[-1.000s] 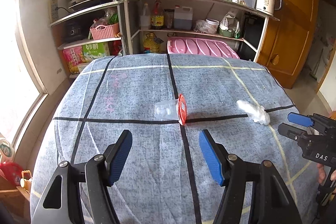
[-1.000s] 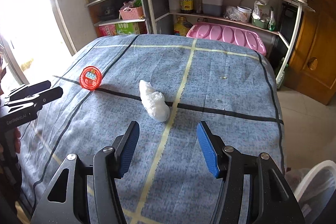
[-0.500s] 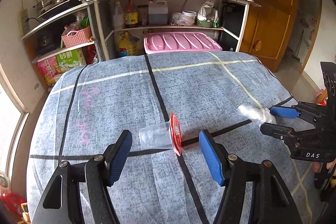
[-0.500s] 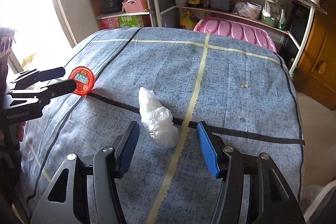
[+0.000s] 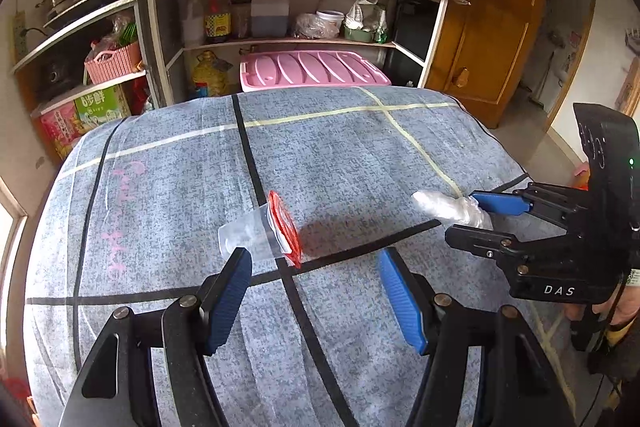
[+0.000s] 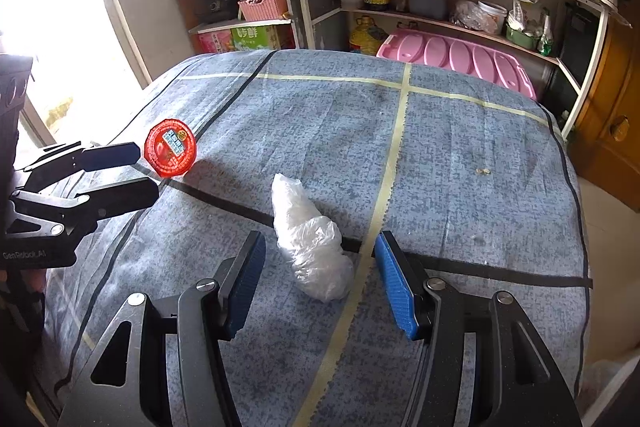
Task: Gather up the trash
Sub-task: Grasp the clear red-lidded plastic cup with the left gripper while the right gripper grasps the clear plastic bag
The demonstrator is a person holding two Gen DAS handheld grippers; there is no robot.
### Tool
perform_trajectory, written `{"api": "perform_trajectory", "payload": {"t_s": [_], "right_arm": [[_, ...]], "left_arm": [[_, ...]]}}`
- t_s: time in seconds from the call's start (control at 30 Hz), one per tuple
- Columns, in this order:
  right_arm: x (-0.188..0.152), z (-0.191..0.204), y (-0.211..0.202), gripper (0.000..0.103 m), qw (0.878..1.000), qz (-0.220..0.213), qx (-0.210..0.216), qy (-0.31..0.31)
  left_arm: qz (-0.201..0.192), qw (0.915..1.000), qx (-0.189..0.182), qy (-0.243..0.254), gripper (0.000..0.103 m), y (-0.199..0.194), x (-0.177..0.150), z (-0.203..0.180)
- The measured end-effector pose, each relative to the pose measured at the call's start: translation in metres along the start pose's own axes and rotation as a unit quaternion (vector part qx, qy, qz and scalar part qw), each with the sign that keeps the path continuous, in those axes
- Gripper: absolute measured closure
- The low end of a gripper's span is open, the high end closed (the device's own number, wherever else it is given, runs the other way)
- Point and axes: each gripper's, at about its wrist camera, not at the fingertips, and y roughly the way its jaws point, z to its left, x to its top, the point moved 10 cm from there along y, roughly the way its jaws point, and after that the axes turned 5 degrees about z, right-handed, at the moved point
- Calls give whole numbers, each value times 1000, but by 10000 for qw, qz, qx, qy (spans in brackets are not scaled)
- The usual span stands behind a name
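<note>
A clear plastic cup with a red lid (image 5: 264, 233) lies on its side on the blue-grey tablecloth (image 5: 360, 155). My left gripper (image 5: 314, 259) is open just behind it, and the cup's base is close to the left fingertip (image 5: 236, 275). A crumpled white plastic bag (image 6: 312, 247) lies on the cloth (image 6: 440, 147) between the open fingers of my right gripper (image 6: 319, 241), and neither pad touches it. In the right wrist view the left gripper (image 6: 146, 171) reaches toward the red lid (image 6: 171, 148). The left wrist view shows the right gripper (image 5: 466, 217) flanking the bag (image 5: 444, 205).
Black and yellow tape lines cross the cloth. Behind the table stand a pink plastic tray (image 5: 312, 71) and a shelf unit (image 5: 280, 39) full of bottles and jars. A wooden door (image 5: 500, 27) is at the right. A lined bin's rim (image 6: 612, 375) shows at the lower right.
Both grippers have moved forward and down toward the table. The cup now lies at the left fingertips. The bag has come between the right fingers. The left gripper has also rolled.
</note>
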Motion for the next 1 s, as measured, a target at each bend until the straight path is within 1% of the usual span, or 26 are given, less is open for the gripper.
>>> {"api": "perform_trajectory", "payload": {"t_s": [0.07,0.1,0.13,0.2,0.27,0.3,0.37,0.47,0.53,0.57,0.63,0.73,0.83,0.93,1.0], "right_arm": [[0,0,1,45,10000,-5,26,29],[0,0,1,45,10000,-9,53,47],[0,0,1,45,10000,-12,73,65],[1,0,3,45,9999,-7,119,78],[1,2,4,45,9998,-5,165,69],[1,3,4,45,9998,-3,166,71],[1,2,5,45,9998,5,193,99],[2,2,6,45,9997,8,211,114],[1,1,6,45,9997,13,216,113],[1,2,6,45,9997,12,225,115],[1,2,5,45,9996,10,249,121],[1,0,5,45,9995,9,277,141],[0,1,4,45,9995,4,278,151],[0,1,4,45,9995,5,285,152],[0,1,4,45,9994,2,306,165]], "left_arm": [[-202,9994,286,76,37,-6,6,8],[-224,9990,376,53,37,-7,9,13],[-191,9991,387,-16,37,-6,11,20],[-116,9994,278,-178,37,0,12,32],[84,9996,150,-223,37,10,9,38],[90,9997,109,-195,37,13,6,37],[104,9999,-129,-17,37,18,5,29],[108,9996,-244,101,37,24,8,24],[180,9992,-335,122,37,29,10,21],[219,9992,-303,160,37,32,9,20],[239,9994,-79,222,37,33,8,21],[-6,9992,-305,249,37,21,14,18],[-209,9994,-224,170,37,15,26,26],[-124,9986,-487,145,37,22,29,22],[88,9984,-522,207,37,30,24,19]]}}
